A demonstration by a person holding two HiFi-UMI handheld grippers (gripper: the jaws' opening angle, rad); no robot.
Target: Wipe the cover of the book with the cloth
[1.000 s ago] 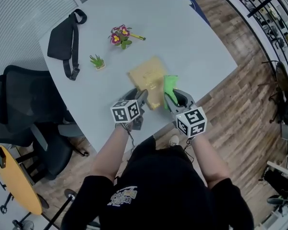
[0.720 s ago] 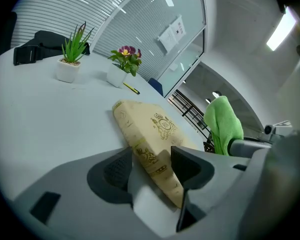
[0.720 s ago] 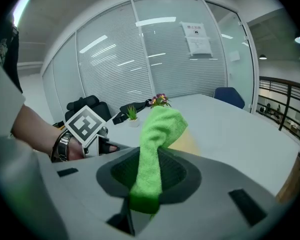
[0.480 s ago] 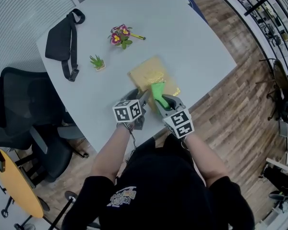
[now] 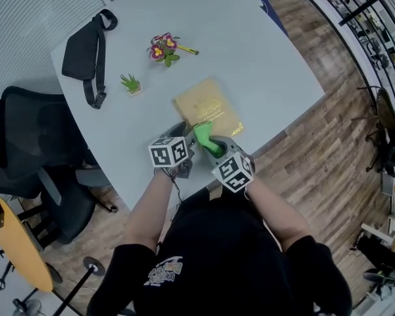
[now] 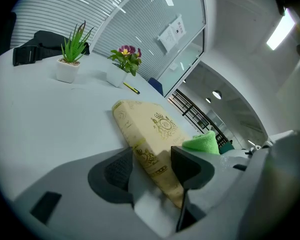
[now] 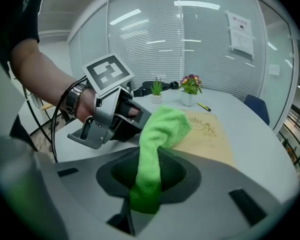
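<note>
A tan book (image 5: 210, 107) with a gold emblem lies flat on the pale round table (image 5: 263, 51). My left gripper (image 5: 186, 135) straddles the book's near corner (image 6: 150, 159). Its jaws have just been opening a little, and both pads still lie against that corner. My right gripper (image 5: 214, 147) is shut on a bright green cloth (image 7: 157, 139). The cloth's free end (image 5: 203, 135) hangs over the near part of the cover, right beside the left gripper's fingers (image 7: 132, 118). In the left gripper view the cloth (image 6: 202, 143) shows just past the right jaw.
A black bag (image 5: 85, 48) lies at the table's far left. A small green plant (image 5: 132, 84), a flower pot (image 5: 163, 49) and a yellow pen (image 5: 189, 51) stand beyond the book. A black chair (image 5: 33, 150) is left of the table, and the table's edge is close to me.
My right gripper has moved left and down with the cloth, rolling as it went, from the book's right side to its near part. The left gripper has stayed put.
</note>
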